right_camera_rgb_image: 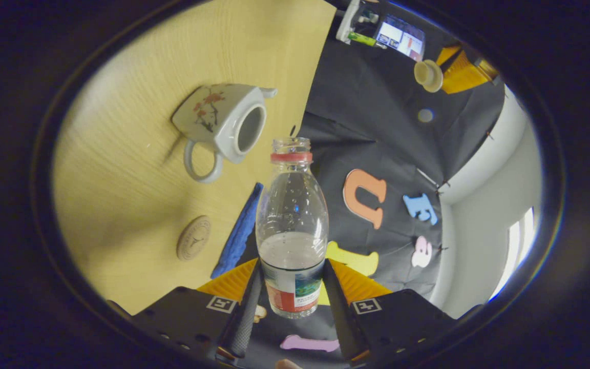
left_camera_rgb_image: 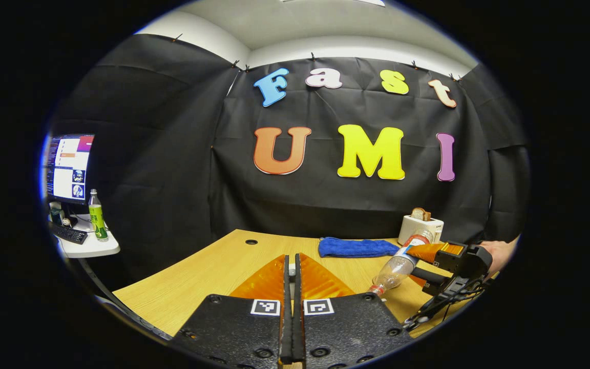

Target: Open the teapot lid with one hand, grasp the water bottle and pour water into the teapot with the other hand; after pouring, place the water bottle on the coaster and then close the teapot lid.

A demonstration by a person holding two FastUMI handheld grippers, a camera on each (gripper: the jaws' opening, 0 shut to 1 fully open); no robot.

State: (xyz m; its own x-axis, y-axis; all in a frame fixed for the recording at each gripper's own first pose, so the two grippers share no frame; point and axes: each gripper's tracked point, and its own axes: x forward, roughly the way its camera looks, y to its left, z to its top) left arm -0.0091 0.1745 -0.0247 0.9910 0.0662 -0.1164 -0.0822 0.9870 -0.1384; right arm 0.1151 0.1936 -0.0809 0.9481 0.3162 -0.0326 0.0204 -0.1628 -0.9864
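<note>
In the left gripper view, your left gripper (left_camera_rgb_image: 290, 287) has its fingers drawn tight together with barely a slit between them; whatever they may pinch is hidden from this camera. It hangs raised over the light wood-grain table (left_camera_rgb_image: 208, 271), which I judge keeps it clear of the pour. Toward the table's right edge your right gripper (left_camera_rgb_image: 428, 266) clamps the clear plastic water bottle (left_camera_rgb_image: 399, 269), tipped neck-down. A folded blue cloth (left_camera_rgb_image: 356, 247) and a white toaster with bread (left_camera_rgb_image: 420, 227) lie along the table's far edge, against the black-draped wall. A small white side shelf (left_camera_rgb_image: 90, 247) in the left corner carries a monitor (left_camera_rgb_image: 68, 168), keyboard and a green-labelled bottle (left_camera_rgb_image: 97, 215).

In the right gripper view, both fingers press the labelled lower body of the bottle, uncapped, a red ring on its neck, water pooled low. Its mouth aims near the white flower-painted ceramic teapot (right_camera_rgb_image: 223, 125), which stands open on the table. The round tan coaster (right_camera_rgb_image: 193, 238) lies bare beside the cloth. Farther off, the left gripper grips the teapot's round pale lid (right_camera_rgb_image: 428, 75) aloft, well apart from the pot.
</note>
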